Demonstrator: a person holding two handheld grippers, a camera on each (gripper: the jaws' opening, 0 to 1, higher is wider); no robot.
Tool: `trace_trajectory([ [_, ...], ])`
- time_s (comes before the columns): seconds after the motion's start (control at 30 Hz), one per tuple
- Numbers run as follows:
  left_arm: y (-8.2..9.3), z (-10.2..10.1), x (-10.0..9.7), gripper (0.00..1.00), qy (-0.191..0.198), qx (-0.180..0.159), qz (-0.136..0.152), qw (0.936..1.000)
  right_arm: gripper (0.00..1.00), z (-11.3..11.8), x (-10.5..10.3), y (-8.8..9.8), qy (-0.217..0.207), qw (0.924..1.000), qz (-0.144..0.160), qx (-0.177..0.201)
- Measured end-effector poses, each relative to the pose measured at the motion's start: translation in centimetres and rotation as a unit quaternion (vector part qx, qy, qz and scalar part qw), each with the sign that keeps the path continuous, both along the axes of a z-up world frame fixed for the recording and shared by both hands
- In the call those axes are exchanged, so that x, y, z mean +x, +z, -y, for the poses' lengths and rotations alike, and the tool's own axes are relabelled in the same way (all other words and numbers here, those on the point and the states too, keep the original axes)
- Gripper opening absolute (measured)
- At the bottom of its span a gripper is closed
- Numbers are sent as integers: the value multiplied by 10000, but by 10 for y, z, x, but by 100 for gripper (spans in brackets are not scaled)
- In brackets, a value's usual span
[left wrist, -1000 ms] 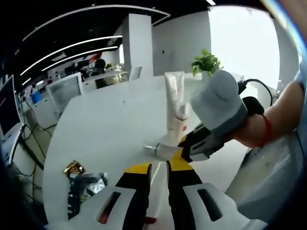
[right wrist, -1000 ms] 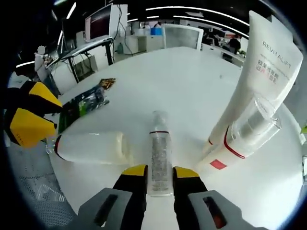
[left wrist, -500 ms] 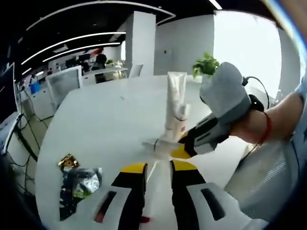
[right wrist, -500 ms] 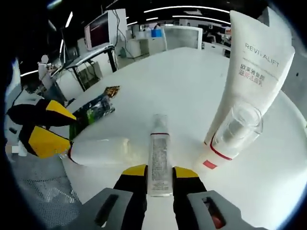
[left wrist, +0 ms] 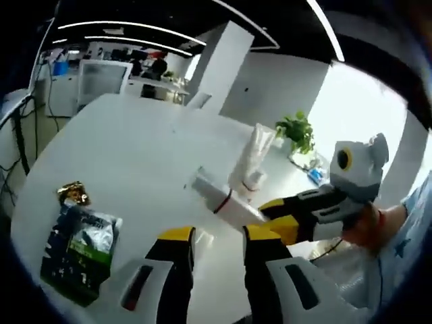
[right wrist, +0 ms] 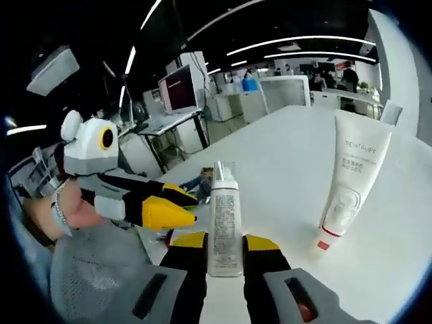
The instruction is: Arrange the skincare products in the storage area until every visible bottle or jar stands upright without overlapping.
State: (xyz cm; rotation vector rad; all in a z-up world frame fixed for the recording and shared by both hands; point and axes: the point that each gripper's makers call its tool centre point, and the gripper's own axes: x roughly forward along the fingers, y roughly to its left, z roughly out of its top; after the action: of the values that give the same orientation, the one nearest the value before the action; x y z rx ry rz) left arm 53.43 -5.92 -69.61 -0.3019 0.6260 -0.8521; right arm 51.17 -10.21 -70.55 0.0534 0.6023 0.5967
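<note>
1. Left gripper view: own left gripper (left wrist: 212,236) at the bottom, yellow-tipped jaws spread with a clear gap and nothing visible between them. Beyond the jaws, a white table (left wrist: 121,148). Coming in from the right, the right gripper (left wrist: 287,219), pinching a slim white bottle (left wrist: 219,197) with a red band, raised off the table and tilted, cap end toward the upper left. Just behind that bottle, a white tube (left wrist: 253,158) standing on its cap. At lower left on the table, a dark green packet (left wrist: 77,250) lying flat, with a small gold wrapper (left wrist: 73,193) just beside its far end.

2. Right gripper view: own right gripper (right wrist: 223,243), jaws pressed against the slim white bottle (right wrist: 224,223), held upright with cap on top. To the right, well apart, the white tube (right wrist: 351,179) upright on the table (right wrist: 283,155). On the left, the left gripper (right wrist: 165,206) with jaws spread, held by a hand (right wrist: 67,209).
</note>
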Motion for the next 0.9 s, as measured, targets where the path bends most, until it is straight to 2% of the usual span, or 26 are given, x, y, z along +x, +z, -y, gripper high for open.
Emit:
trace_trajectory([
  [0.1,9,4,-2,25,-4,-602,-276,9978,12,-3,-1,2,59,9999,133,25],
  [0.2,12,8,-4,26,-44,-953,-511,9941,12,-8,1,11,121,9991,391,61],
  [0.3,10,7,-4,26,-46,-984,-612,9933,12,-14,0,17,235,9979,600,72],
  [0.33,12,7,-4,26,-34,-1074,-634,9922,12,-15,0,19,322,9969,722,-23],
  [0.47,16,6,-2,24,23,-1311,-716,9888,12,-22,-3,21,458,9951,871,-106],
  [0.53,18,7,-3,22,-2,-1447,-809,9862,12,-26,-5,23,578,9928,1015,-275],
  [0.63,19,7,-3,22,14,-1464,-789,9861,12,-25,-4,24,616,9897,1194,-494],
  [0.8,20,7,-3,23,46,-1586,-851,9837,12,-28,-6,30,788,9804,1591,-857],
  [0.9,24,6,-3,24,40,-1731,-852,9812,12,-29,-6,34,899,9718,1879,-1108],
])
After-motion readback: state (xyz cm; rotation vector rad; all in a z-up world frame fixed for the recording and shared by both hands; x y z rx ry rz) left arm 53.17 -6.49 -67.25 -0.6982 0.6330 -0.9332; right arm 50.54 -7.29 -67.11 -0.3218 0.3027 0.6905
